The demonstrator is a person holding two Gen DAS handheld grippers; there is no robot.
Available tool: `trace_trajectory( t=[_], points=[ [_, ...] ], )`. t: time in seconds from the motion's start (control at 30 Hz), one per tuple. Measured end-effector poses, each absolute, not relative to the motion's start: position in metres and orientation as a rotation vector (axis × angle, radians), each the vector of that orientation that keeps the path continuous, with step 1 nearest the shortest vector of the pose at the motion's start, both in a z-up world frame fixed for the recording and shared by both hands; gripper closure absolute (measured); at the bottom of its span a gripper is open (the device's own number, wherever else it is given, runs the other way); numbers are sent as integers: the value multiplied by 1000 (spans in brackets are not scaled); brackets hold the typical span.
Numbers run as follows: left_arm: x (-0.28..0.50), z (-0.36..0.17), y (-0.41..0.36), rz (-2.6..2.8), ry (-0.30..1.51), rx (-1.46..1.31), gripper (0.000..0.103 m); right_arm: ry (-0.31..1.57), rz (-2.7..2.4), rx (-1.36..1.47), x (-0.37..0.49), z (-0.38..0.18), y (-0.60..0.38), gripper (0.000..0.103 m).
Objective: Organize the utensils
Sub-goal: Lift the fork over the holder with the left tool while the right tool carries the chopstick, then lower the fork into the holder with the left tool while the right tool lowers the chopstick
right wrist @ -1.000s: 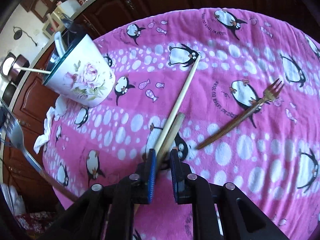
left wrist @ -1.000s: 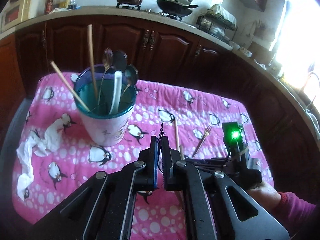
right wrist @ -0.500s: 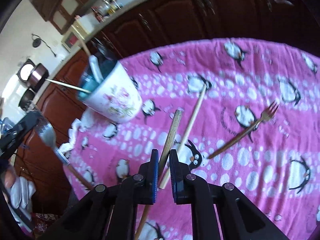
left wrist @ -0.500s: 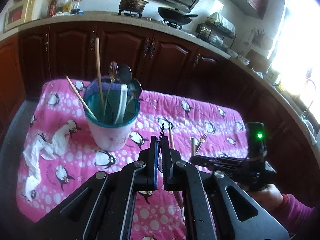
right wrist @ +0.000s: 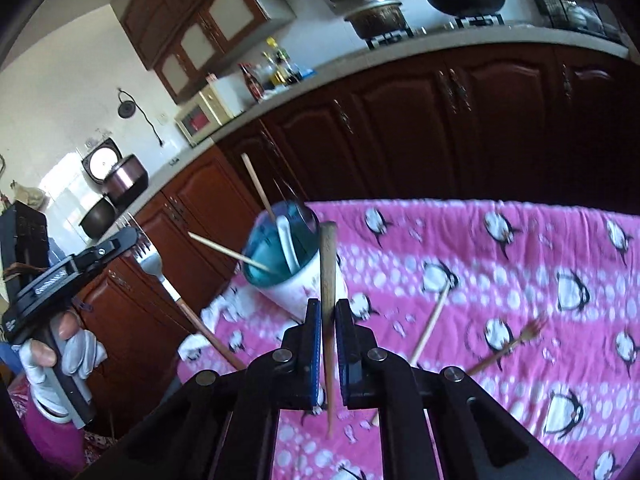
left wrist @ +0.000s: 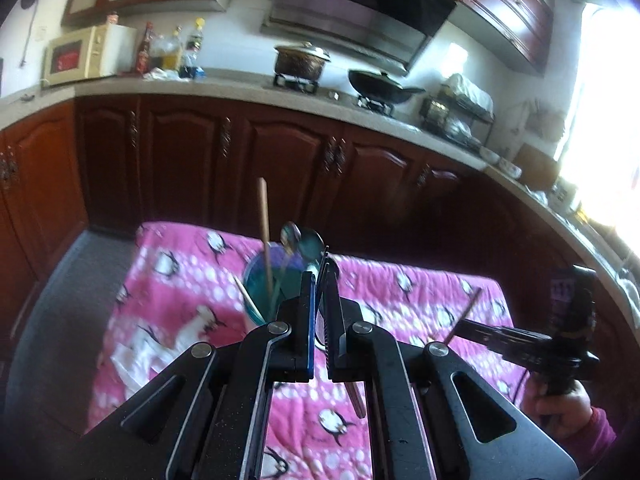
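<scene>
- Chopstick (right wrist: 329, 280) is clamped in the right gripper (right wrist: 328, 344), whose jaws have just been closing on it; a second ago it lay on the pink cloth (right wrist: 520, 240), and it now stands clear of the cloth, nearly upright, in front of the cup (right wrist: 288, 264).
- Left gripper (left wrist: 319, 320) is closed on a fork (right wrist: 154, 266); the tines project beyond the jaws and the handle trails below. This grip is unchanged.
- Both grippers sit higher above the cloth than a second ago, on the near side of the cup.
- Cup stands toward the far left corner of the cloth and already holds chopsticks and spoons.
- Second chopstick (right wrist: 432, 320) and a brown fork (right wrist: 508, 344) remain flat on the cloth, toward its right edge.
- Assessment: both held utensils appear ready for insertion into the cup; two items are left to collect.
</scene>
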State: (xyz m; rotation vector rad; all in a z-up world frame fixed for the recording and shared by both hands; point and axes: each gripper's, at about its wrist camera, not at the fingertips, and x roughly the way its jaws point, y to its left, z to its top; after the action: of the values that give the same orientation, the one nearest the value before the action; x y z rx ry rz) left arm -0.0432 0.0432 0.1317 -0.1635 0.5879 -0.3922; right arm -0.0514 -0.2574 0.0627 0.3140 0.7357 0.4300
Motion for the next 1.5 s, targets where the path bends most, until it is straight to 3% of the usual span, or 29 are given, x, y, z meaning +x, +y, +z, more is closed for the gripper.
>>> trace_trajectory(
  t=[0.4, 0.8, 1.17, 1.5],
  points=[
    [0, 164, 62, -274, 498, -124, 101, 598, 483, 241, -21, 144, -231, 97],
    [47, 155, 58, -172, 489, -71, 101, 510, 510, 155, 24, 191, -184, 97],
    [76, 129, 50, -149, 543, -49, 101, 498, 469, 50, 75, 182, -140, 97],
    [88, 101, 39, -159, 605, -30, 101, 624, 468, 12, 108, 135, -125, 97]
  ],
)
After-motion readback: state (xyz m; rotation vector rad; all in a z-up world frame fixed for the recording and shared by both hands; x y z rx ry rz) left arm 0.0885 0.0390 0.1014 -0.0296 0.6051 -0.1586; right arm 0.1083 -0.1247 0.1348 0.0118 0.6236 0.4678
